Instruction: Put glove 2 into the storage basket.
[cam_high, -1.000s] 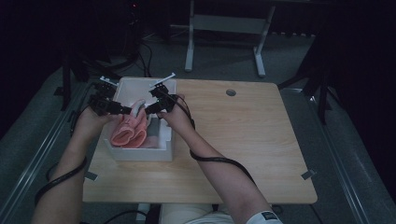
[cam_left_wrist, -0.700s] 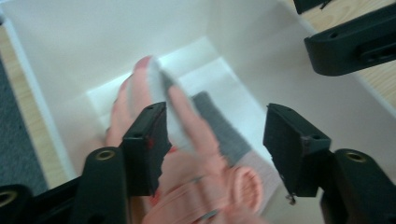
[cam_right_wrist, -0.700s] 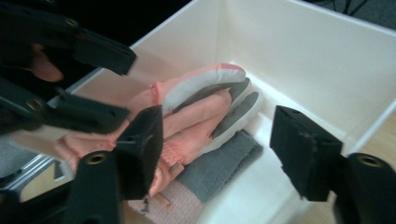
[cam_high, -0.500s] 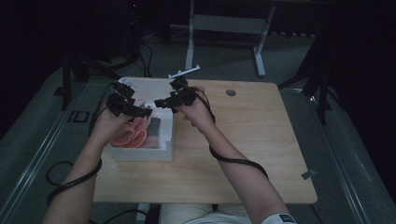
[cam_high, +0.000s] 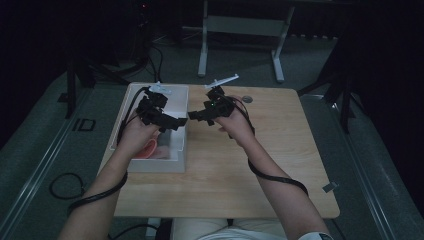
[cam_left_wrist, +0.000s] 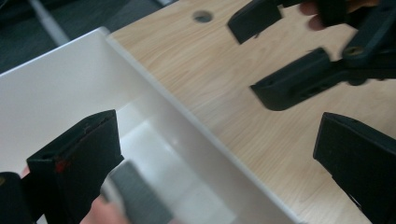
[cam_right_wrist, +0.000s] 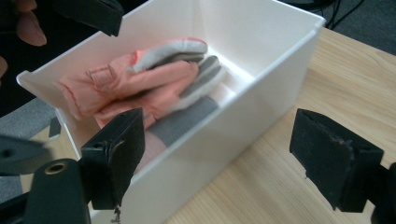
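The pink gloves (cam_right_wrist: 140, 79) lie inside the white box (cam_right_wrist: 280, 56) on the counter (cam_high: 270, 165). Both the left gripper (cam_high: 167, 120) and the right gripper (cam_high: 197, 116) have just been opening, jaws wide and empty, above the box. A jaw could clip the rim and shove the box.

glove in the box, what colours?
Pink padded glove with grey palm patches, lying in the white plastic box; clearest in the right gripper view.

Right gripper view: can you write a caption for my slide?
Pink and grey gloves lie inside the white box on the wooden table, framed by the open right gripper.
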